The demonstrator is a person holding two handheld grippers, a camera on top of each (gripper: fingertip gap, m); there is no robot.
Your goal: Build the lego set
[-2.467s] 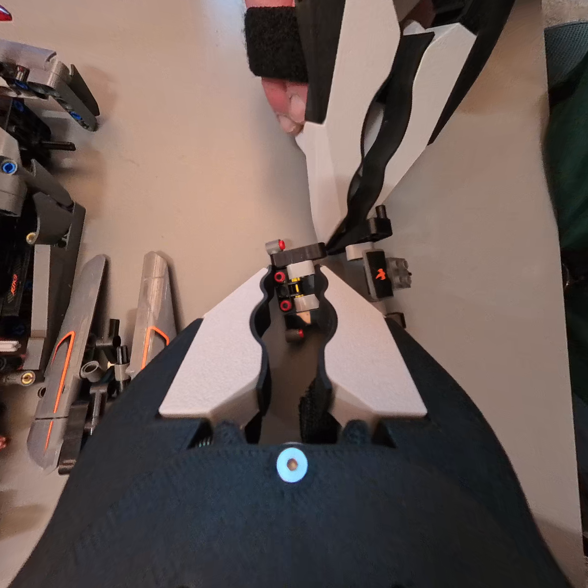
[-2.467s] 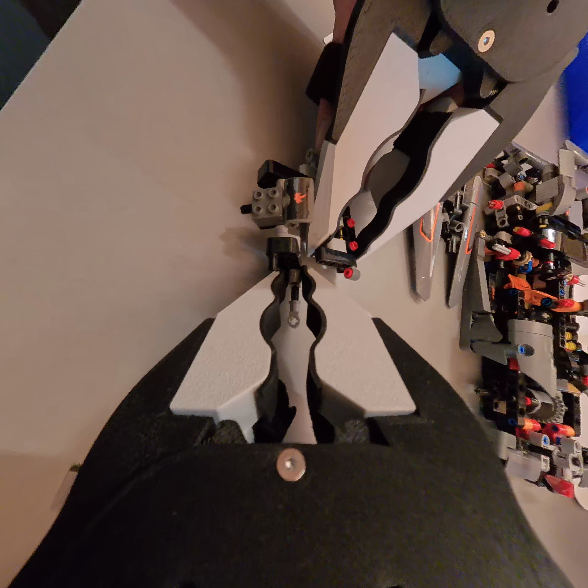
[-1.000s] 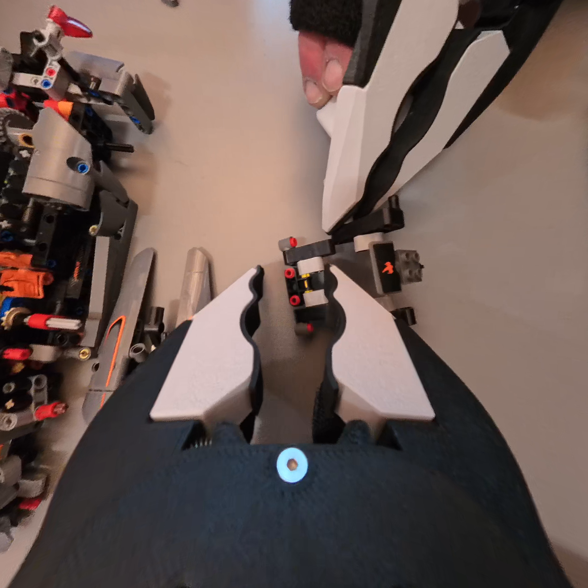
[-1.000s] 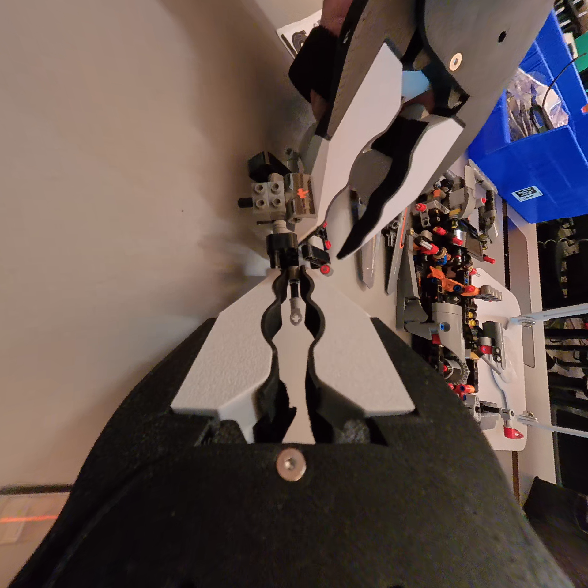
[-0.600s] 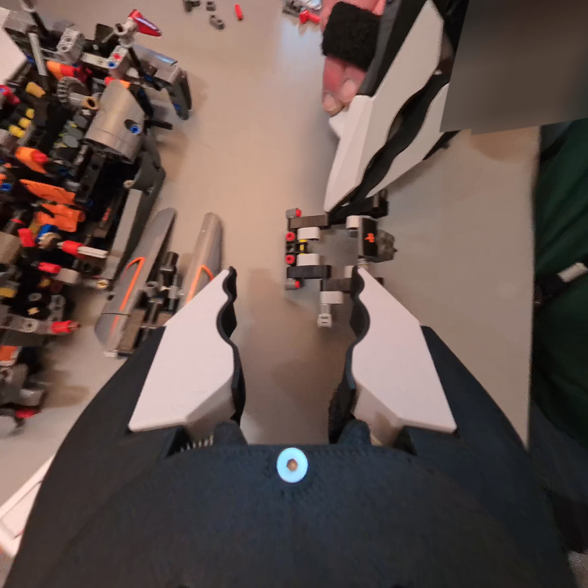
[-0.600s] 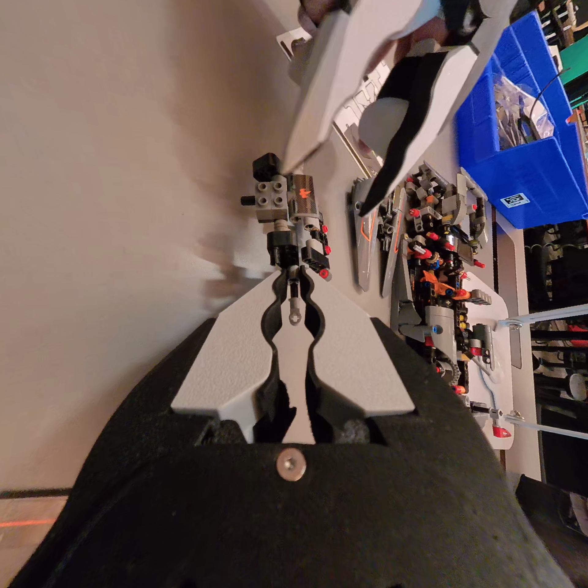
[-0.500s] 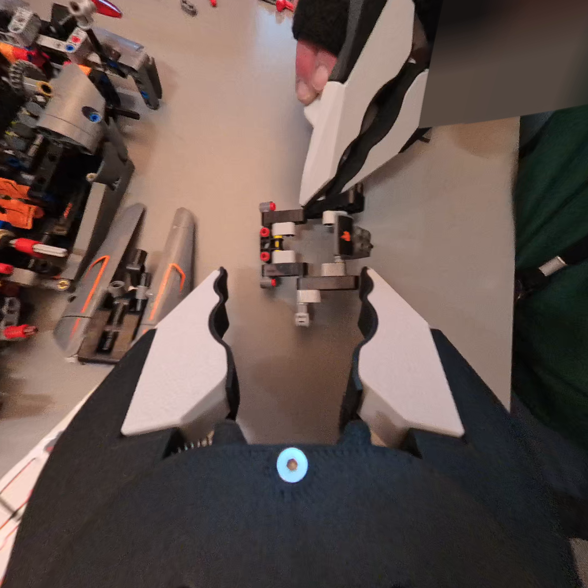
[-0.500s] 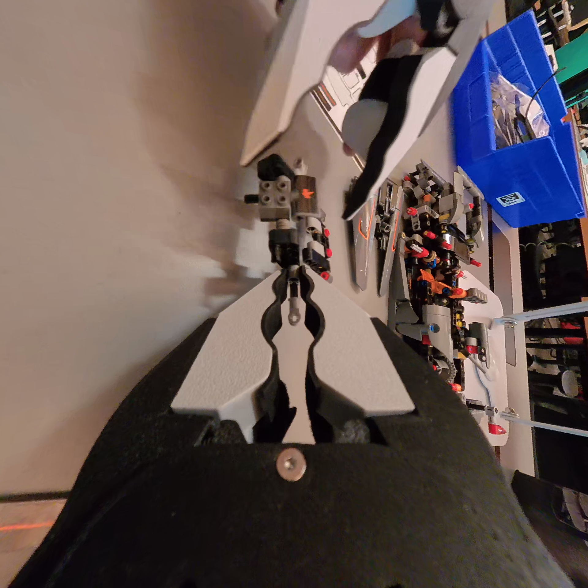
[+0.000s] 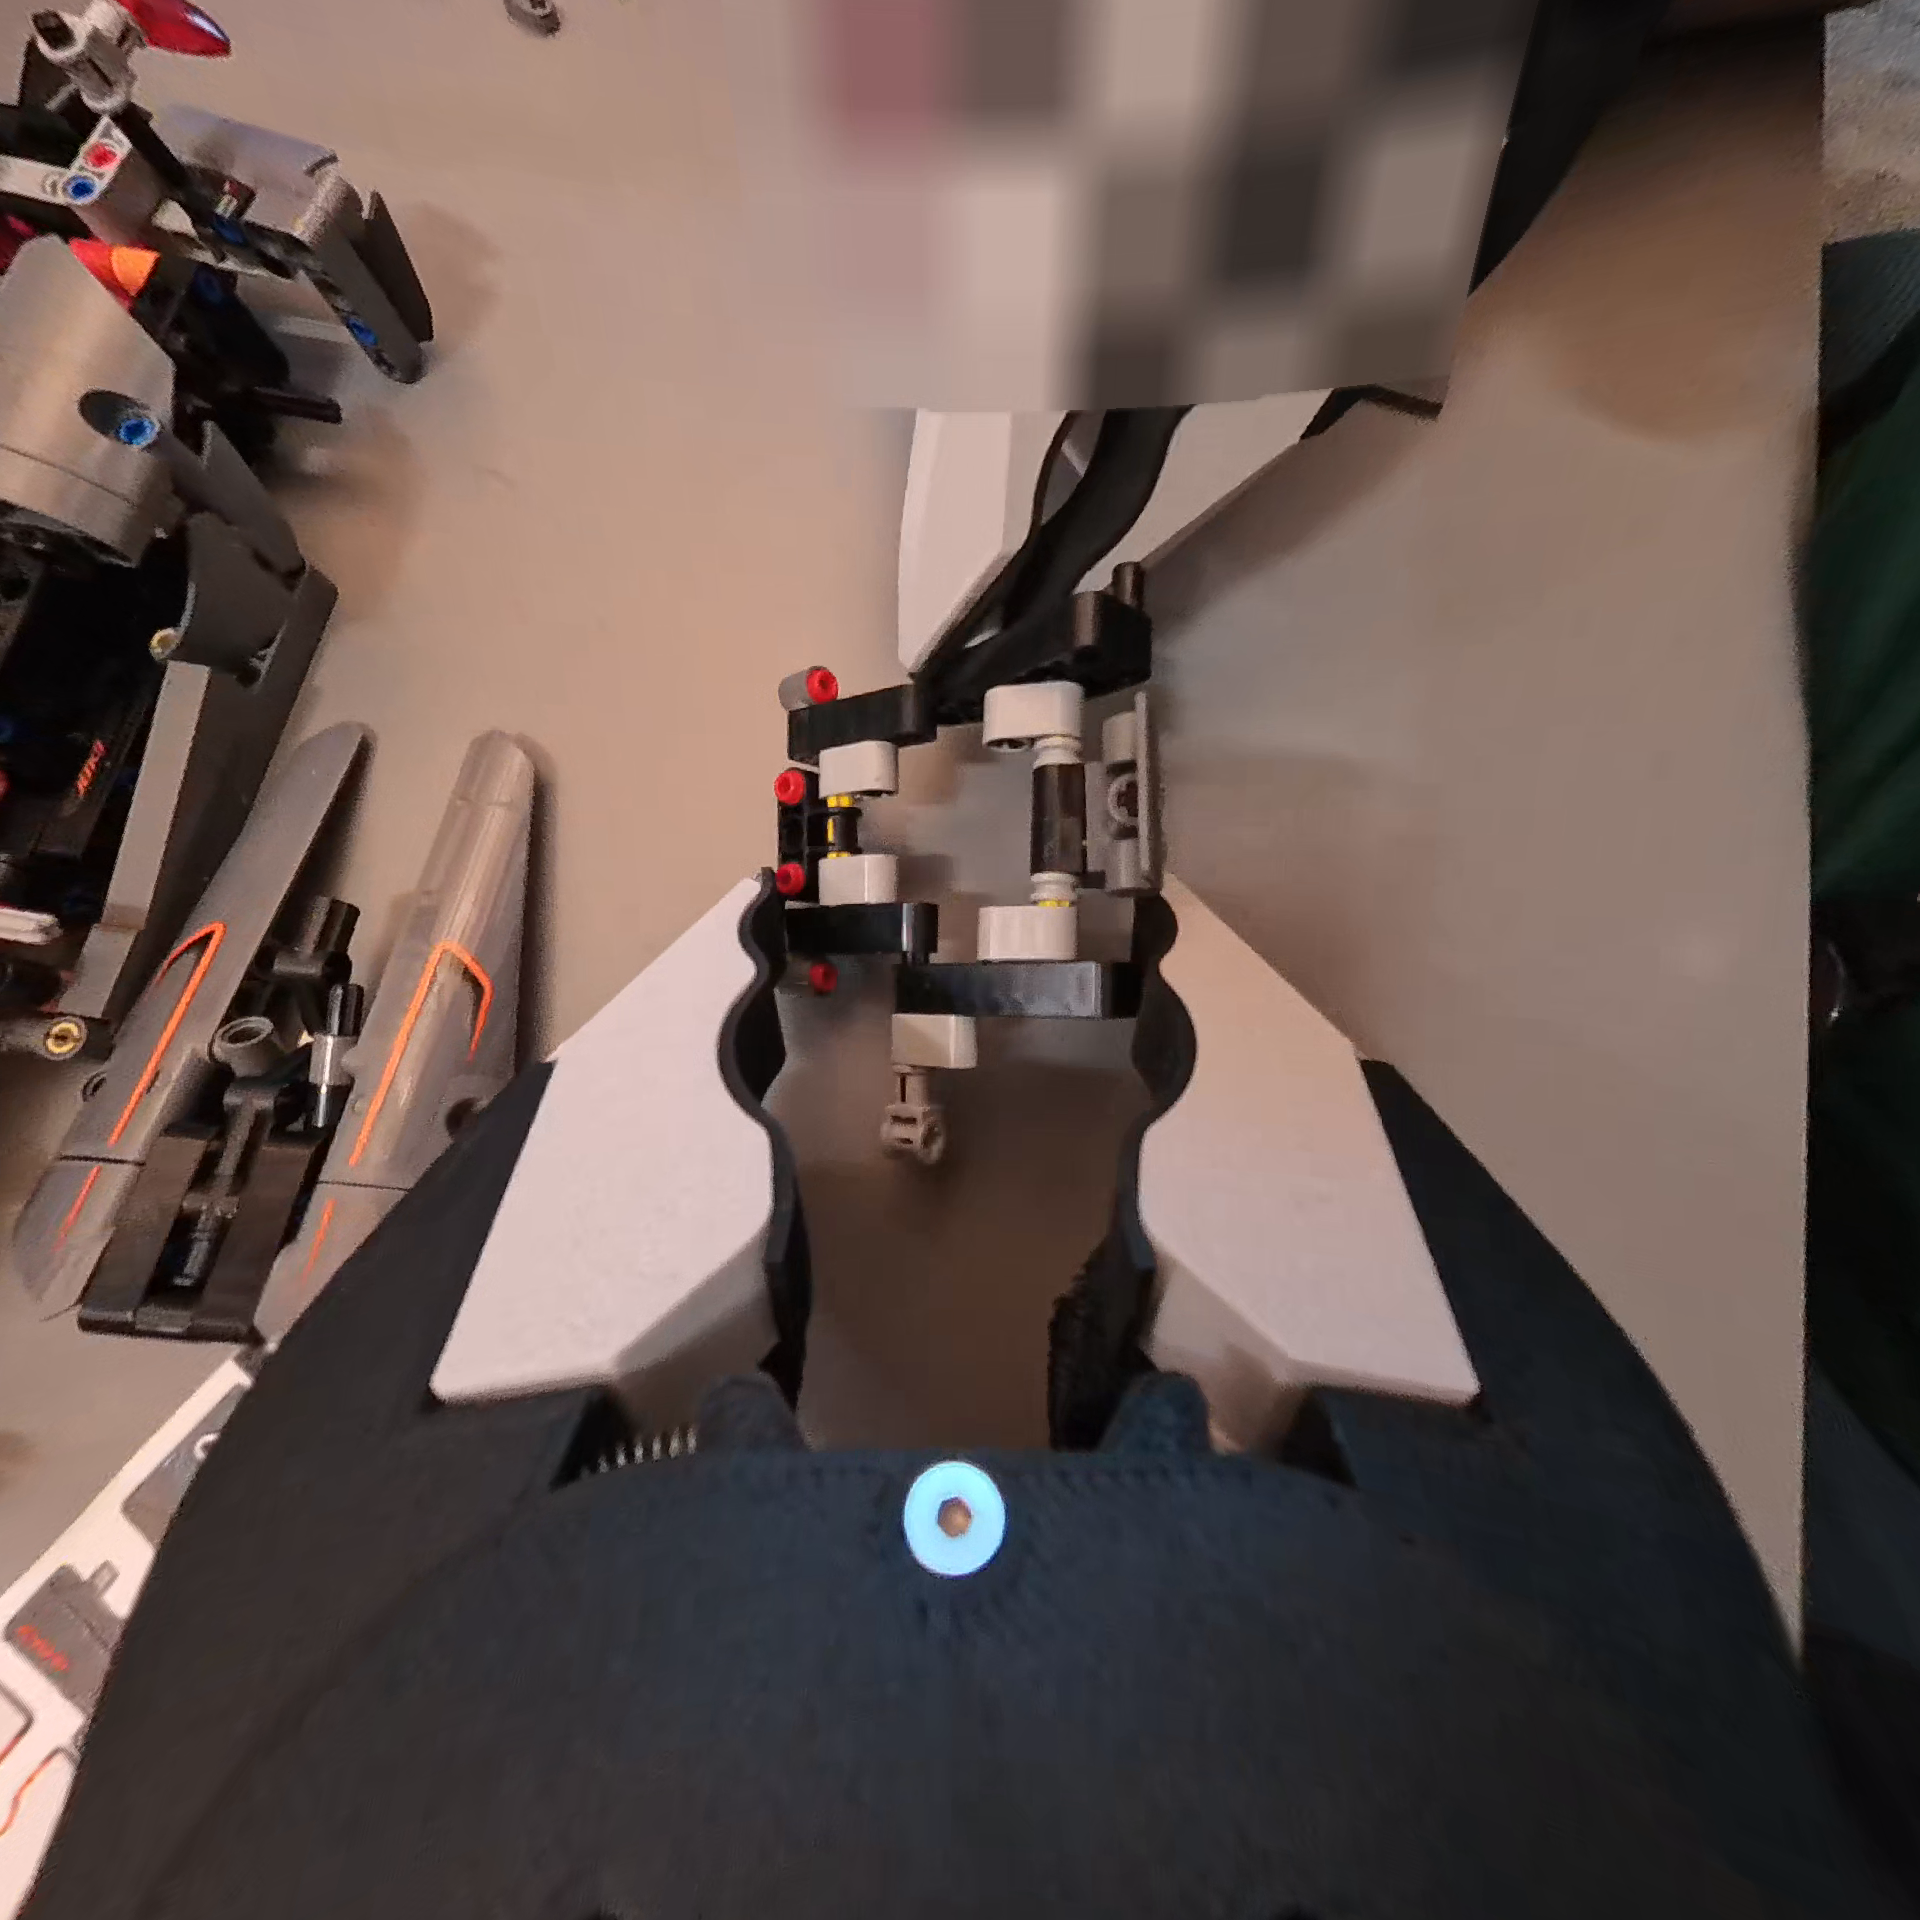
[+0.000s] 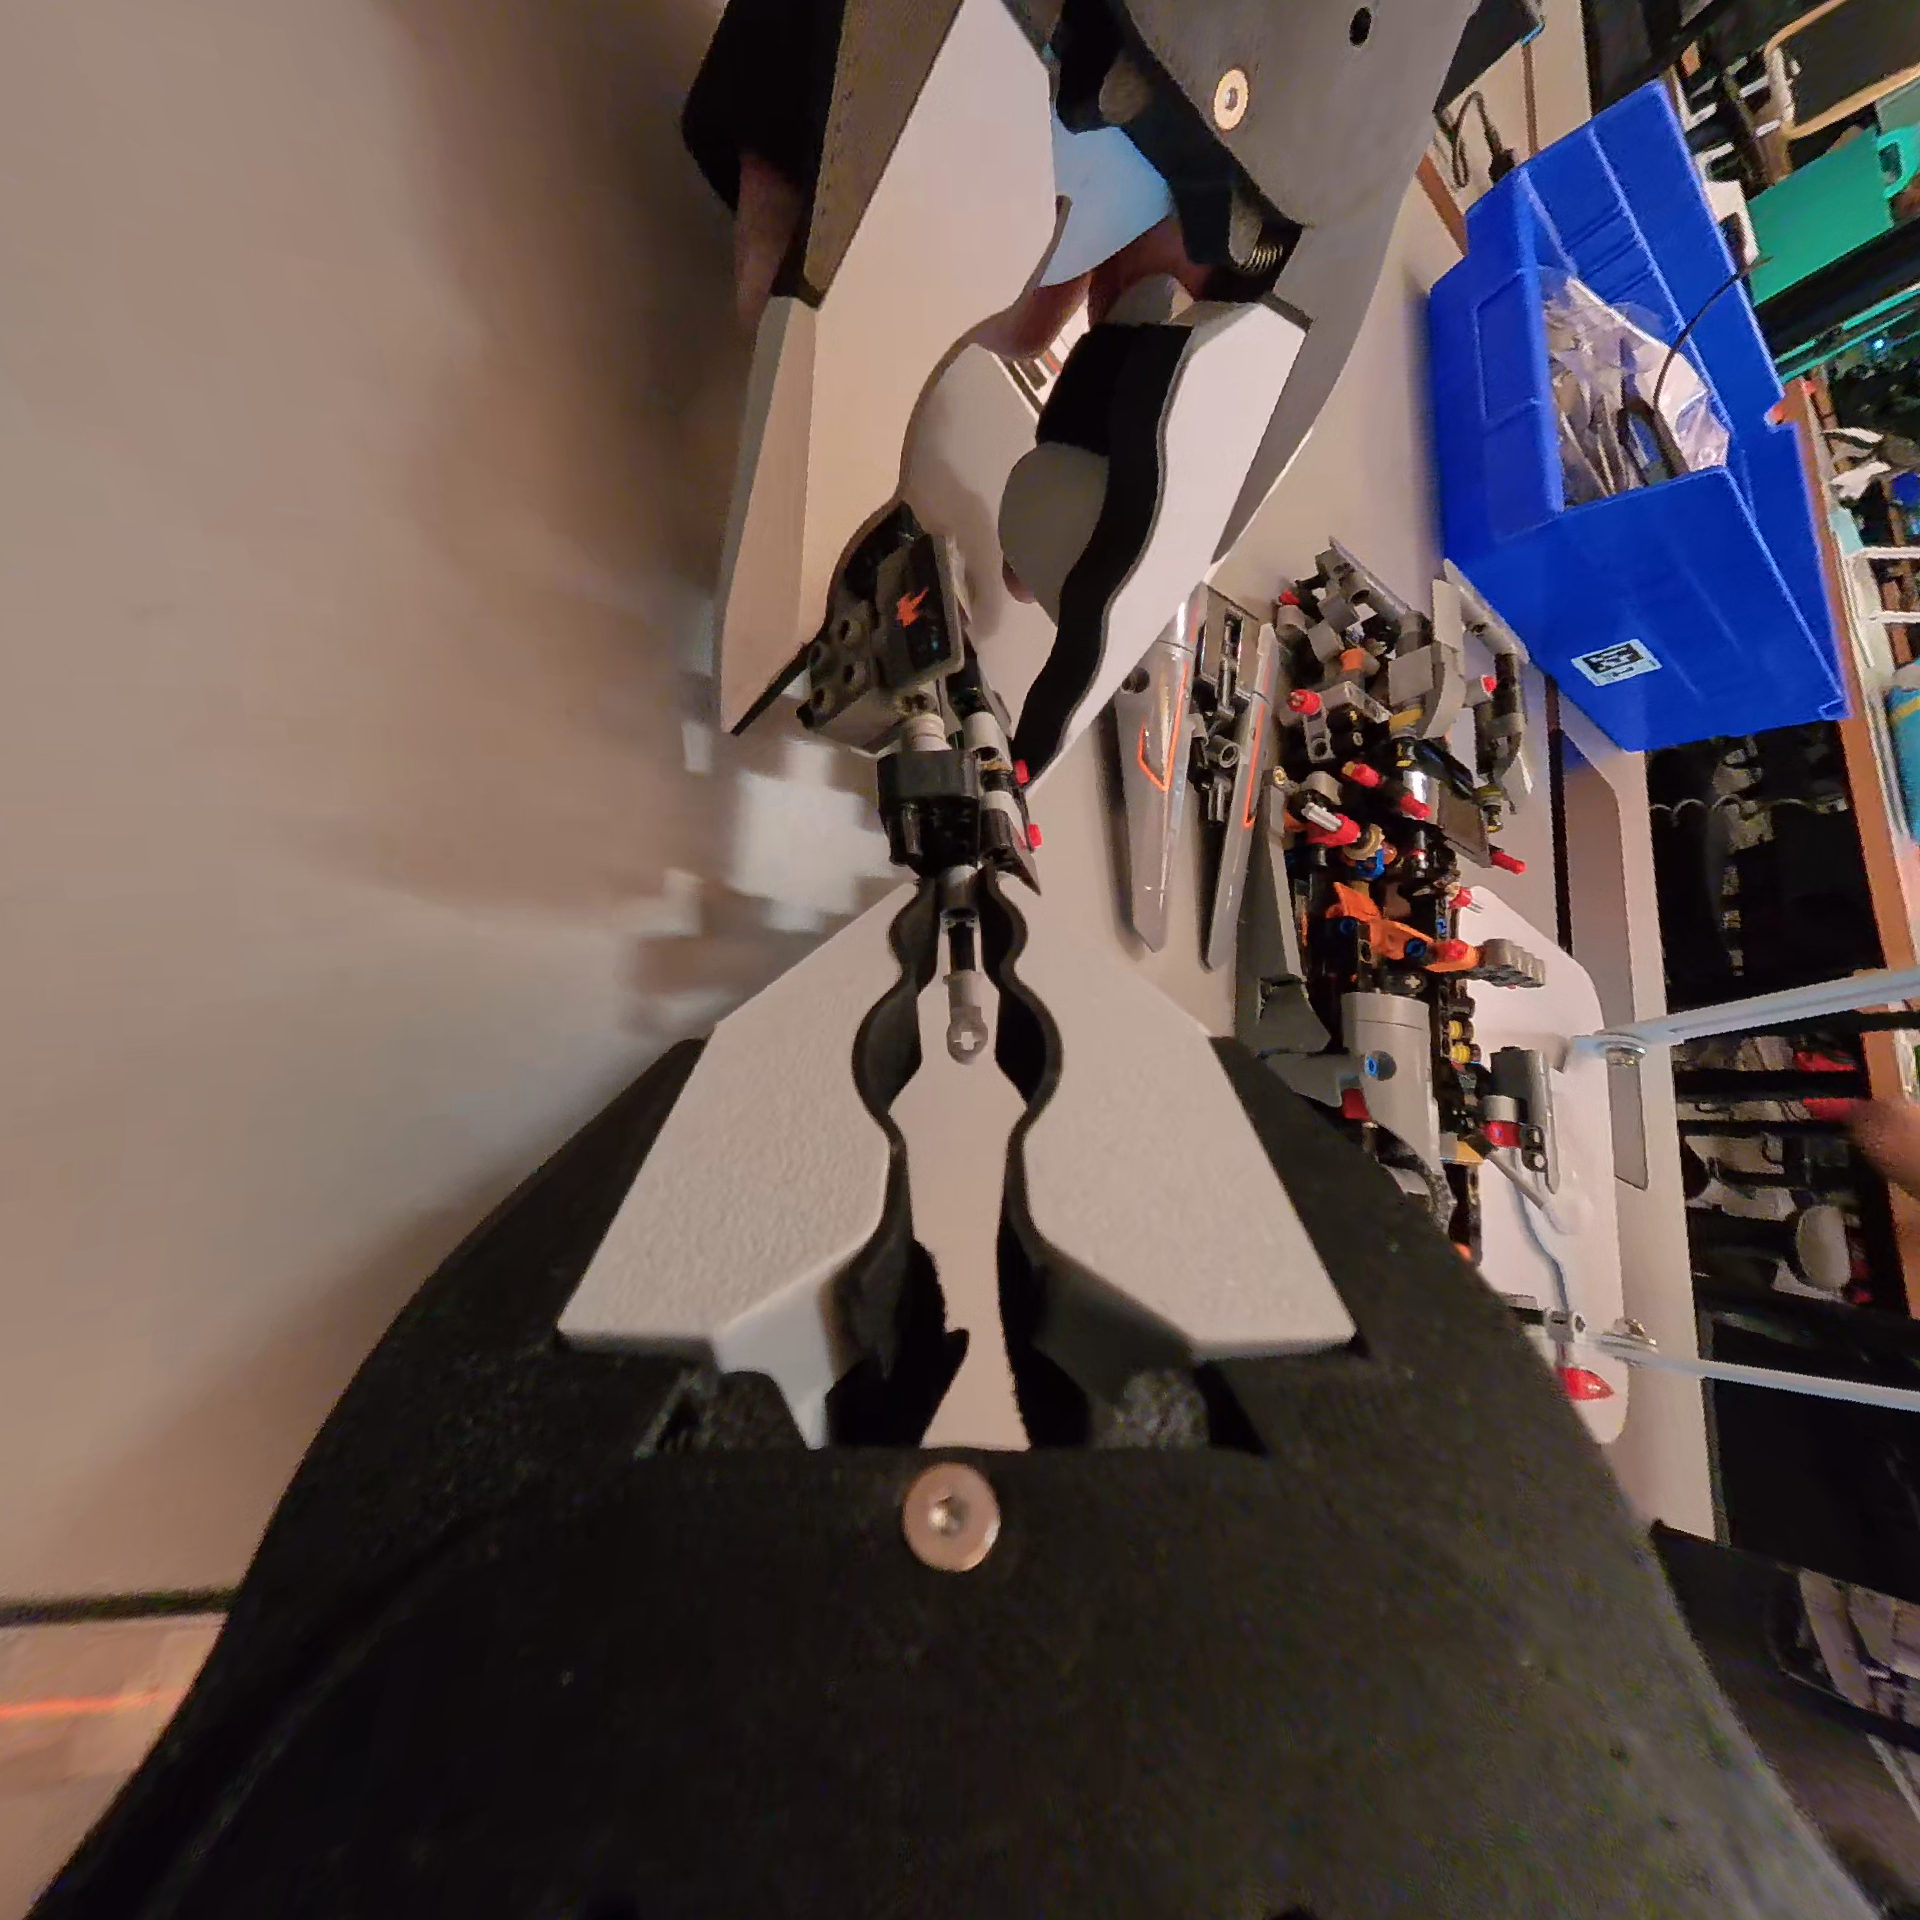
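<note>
A small lego assembly [image 9: 966, 831] of black beams, grey bushes and red pins hangs between my two grippers over the beige table [image 9: 644, 520]. My left gripper [image 9: 961, 909] spans its width, with each finger touching a side at the black beams. It also shows in the right wrist view [image 10: 878, 727], around the assembly's grey studded block [image 10: 847, 665]. My right gripper [image 10: 958, 899] is shut on the thin black axle at the assembly's other end, with a grey cross-hole connector [image 10: 966, 1029] between its fingers. It shows in the left wrist view [image 9: 966, 655] at the far black beam.
A large part-built lego model [image 9: 104, 468] stands left of the left gripper and shows in the right wrist view [image 10: 1382, 831]. Two grey panels with orange stripes [image 9: 312, 987] lie beside it. A blue bin [image 10: 1621, 436] is beyond. An instruction sheet [image 9: 62, 1621] lies near. The table edge [image 9: 1813, 831] runs at the right. Left and right tips are no more than a few centimetres apart.
My left gripper let go of the assembly's end, opened wide and drew back, then came forward and closed across the assembly's width. My right gripper kept its hold throughout.
</note>
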